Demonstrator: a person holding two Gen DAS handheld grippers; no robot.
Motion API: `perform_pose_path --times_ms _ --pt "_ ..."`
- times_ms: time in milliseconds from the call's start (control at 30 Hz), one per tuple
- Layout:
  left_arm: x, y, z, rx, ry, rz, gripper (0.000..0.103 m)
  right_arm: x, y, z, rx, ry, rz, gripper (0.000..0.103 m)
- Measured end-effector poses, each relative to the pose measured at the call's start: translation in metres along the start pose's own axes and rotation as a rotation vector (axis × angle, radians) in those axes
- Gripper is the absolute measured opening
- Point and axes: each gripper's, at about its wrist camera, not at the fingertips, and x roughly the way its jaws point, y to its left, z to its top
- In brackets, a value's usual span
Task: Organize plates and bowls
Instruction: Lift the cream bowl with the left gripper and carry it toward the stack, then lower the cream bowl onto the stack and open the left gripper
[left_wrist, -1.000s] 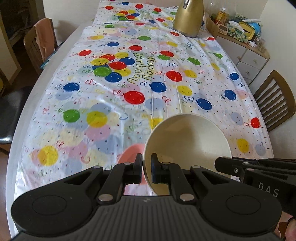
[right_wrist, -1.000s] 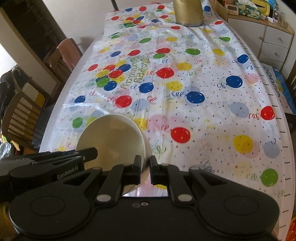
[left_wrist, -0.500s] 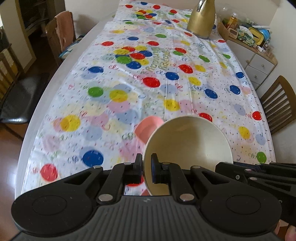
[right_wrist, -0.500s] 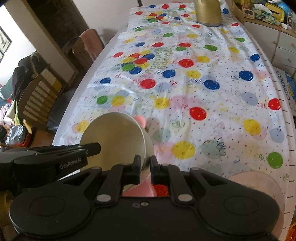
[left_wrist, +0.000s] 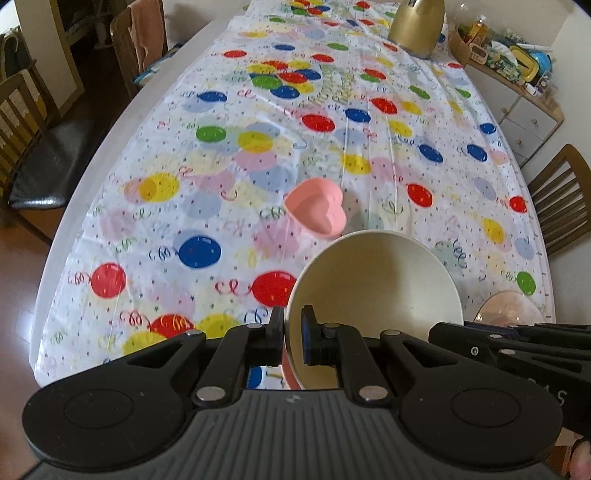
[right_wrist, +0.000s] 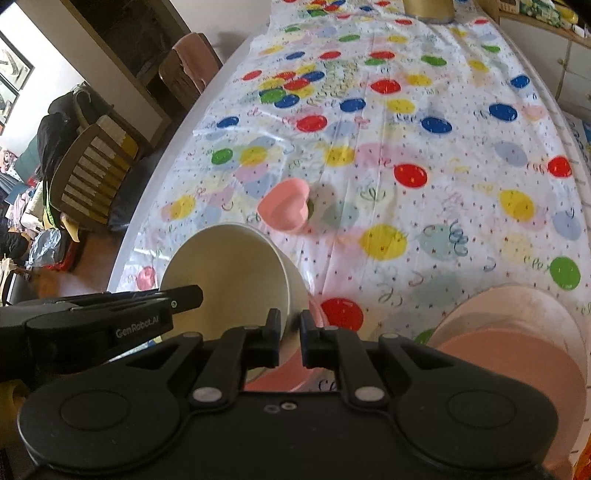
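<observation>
A cream bowl hangs tilted over the near end of the table, held by both grippers. My left gripper is shut on the bowl's left rim. My right gripper is shut on the right rim of the same cream bowl. Each gripper shows at the edge of the other's view. A pink heart-shaped bowl stands on the cloth just beyond the cream one. A pink plate lies near the table's right edge. Something pink shows under the cream bowl, mostly hidden.
The balloon-print tablecloth covers the long table. A gold kettle stands at its far end. Wooden chairs flank both sides, and a cluttered sideboard sits at the back right.
Both grippers have drawn back toward the near end of the table with the cream bowl. The pink heart-shaped bowl and the pink plate have come into view.
</observation>
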Motion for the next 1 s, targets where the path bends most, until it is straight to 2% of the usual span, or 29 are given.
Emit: perform_pose_path --times_ms 300,833,1000 --pt "0.007 0.001 -0.010 -0.005 0.022 0.008 0.009 0.012 -0.004 -0.014 0.009 0.042 -0.005 0.009" --pt "0.025 0.002 -0.009 -0.005 0.053 0.008 0.009 0.026 -0.010 -0.015 0.026 0.080 -0.016 0.009" --pt "0.026 0.003 -0.009 -0.004 0.054 -0.003 0.009 0.028 -0.011 -0.014 0.038 0.090 -0.011 0.013"
